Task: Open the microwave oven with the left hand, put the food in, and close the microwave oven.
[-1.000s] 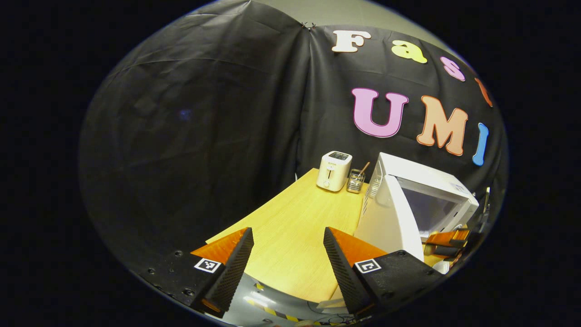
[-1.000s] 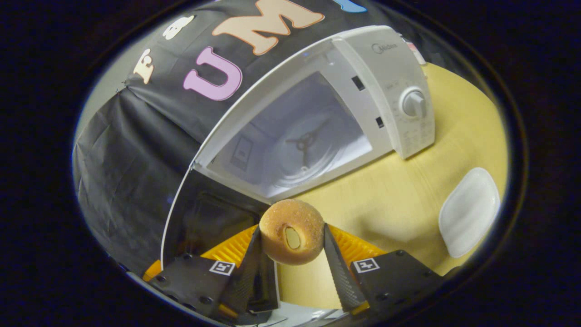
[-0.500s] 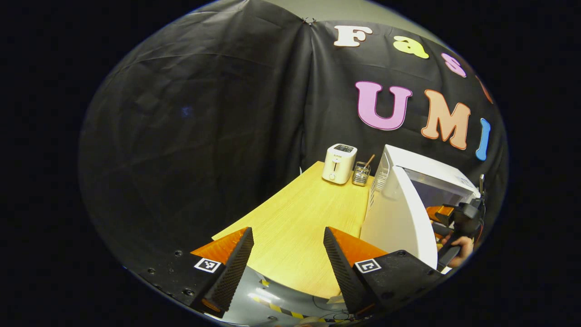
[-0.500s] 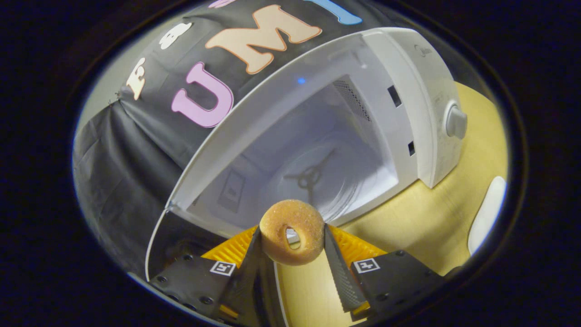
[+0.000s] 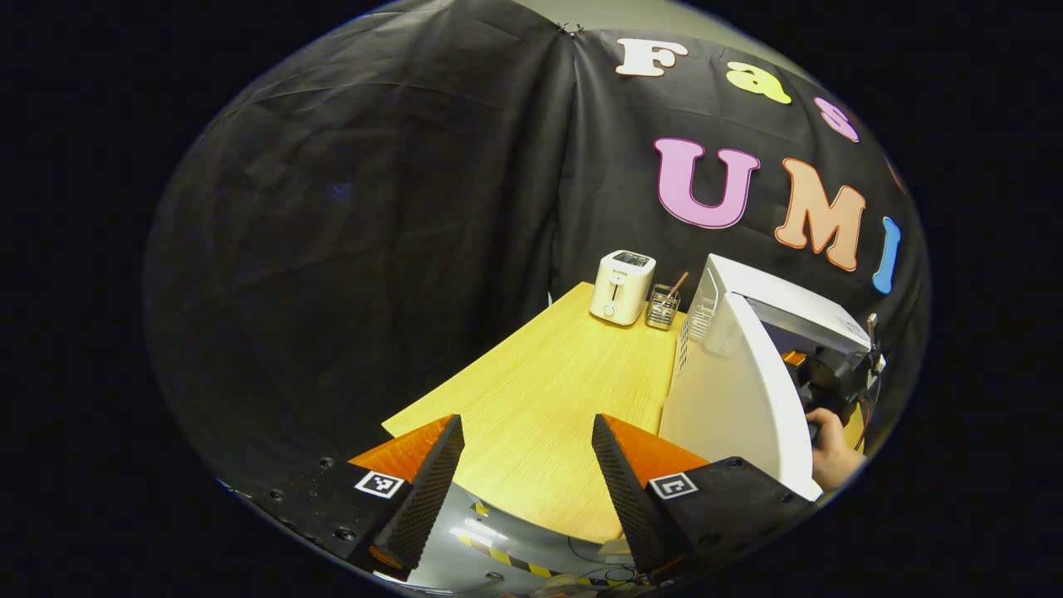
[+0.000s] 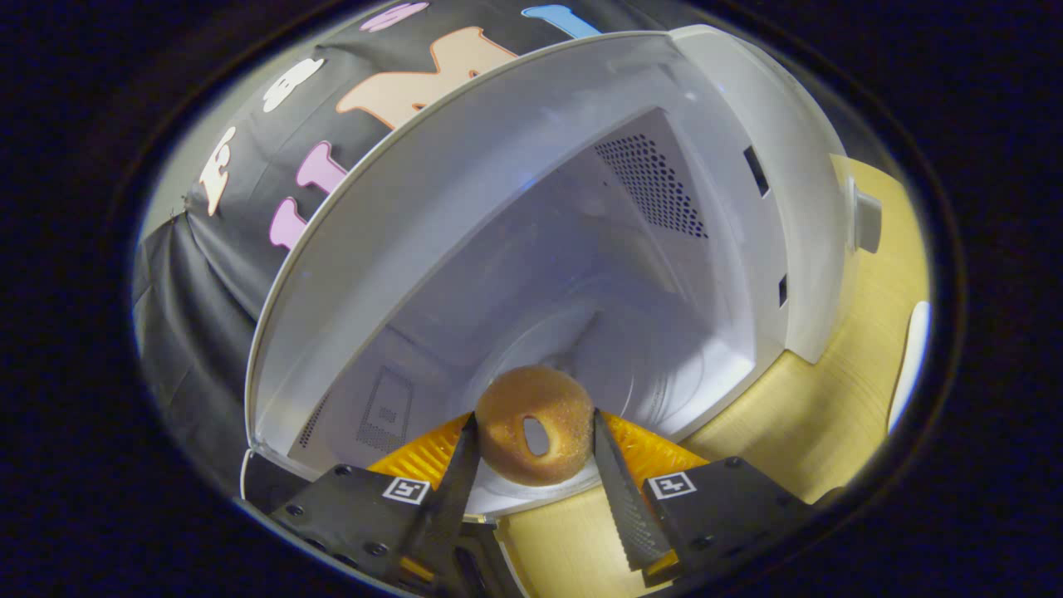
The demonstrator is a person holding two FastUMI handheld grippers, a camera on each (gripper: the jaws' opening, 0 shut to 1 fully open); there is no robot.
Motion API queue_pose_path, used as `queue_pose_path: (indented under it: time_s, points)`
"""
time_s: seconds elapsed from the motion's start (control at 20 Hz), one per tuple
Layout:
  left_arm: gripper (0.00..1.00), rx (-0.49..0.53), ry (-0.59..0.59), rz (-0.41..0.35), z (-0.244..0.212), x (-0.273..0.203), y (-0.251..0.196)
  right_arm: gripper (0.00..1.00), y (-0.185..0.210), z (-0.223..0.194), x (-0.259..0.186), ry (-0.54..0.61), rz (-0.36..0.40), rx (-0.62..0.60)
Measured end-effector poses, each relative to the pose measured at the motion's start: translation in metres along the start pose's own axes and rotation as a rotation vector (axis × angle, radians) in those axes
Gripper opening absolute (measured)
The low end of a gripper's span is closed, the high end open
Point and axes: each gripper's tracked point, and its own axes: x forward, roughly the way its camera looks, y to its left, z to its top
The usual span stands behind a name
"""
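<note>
In the left gripper view, my left tool (image 5: 525,465) hangs wide open with nothing between its fingers, low over the near edge of the worktop (image 5: 548,399). The microwave oven (image 5: 772,332) stands to its right with the door (image 5: 735,399) swung out toward me. Past the door's edge I can see a hand (image 5: 830,453) carrying the other tool into the opening. A toaster (image 5: 623,286) and a small holder (image 5: 662,307) sit at the far end, well apart from all this.

In the right gripper view, my right tool (image 6: 531,453) has both fingers pressed on the doughnut (image 6: 536,423), held on edge at the mouth of the cavity, just above its front lip. I judge the step is placing the food. I want to carry it further in, over the round glass tray (image 6: 606,349), lower until it rests, and only then spread the fingers. I should pull straight back afterwards, so nothing clips the door frame, and keep the left tool ready beside the door for closing.
</note>
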Motion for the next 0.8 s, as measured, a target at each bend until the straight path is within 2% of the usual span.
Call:
queue_pose_path:
  time_s: [0.2,0.35,0.4,0.5,0.55,0.8]
  points:
    - [0.92,-0.001,-0.012,-0.009,0.005,0.001,-0.002,0.74,0.001,0.003,0.01,-0.014,-0.011,0.009]
    - [0.92,-0.002,-0.012,-0.023,0.003,-0.001,-0.007,0.99,-0.002,0.01,0.004,-0.042,-0.019,-0.011]
    - [0.92,0.0,-0.011,-0.027,0.003,-0.001,-0.008,0.91,-0.001,0.012,0.001,-0.049,-0.013,-0.017]
    - [0.92,0.005,-0.008,-0.029,0.001,-0.001,-0.007,0.91,-0.003,0.016,-0.005,-0.06,-0.011,-0.033]
    - [0.92,0.003,-0.009,-0.03,0.001,-0.001,-0.006,0.99,-0.004,0.019,-0.008,-0.067,-0.011,-0.046]
    - [0.92,-0.017,-0.003,-0.043,-0.002,-0.001,-0.006,1.0,-0.016,0.024,-0.03,-0.068,-0.009,-0.129]
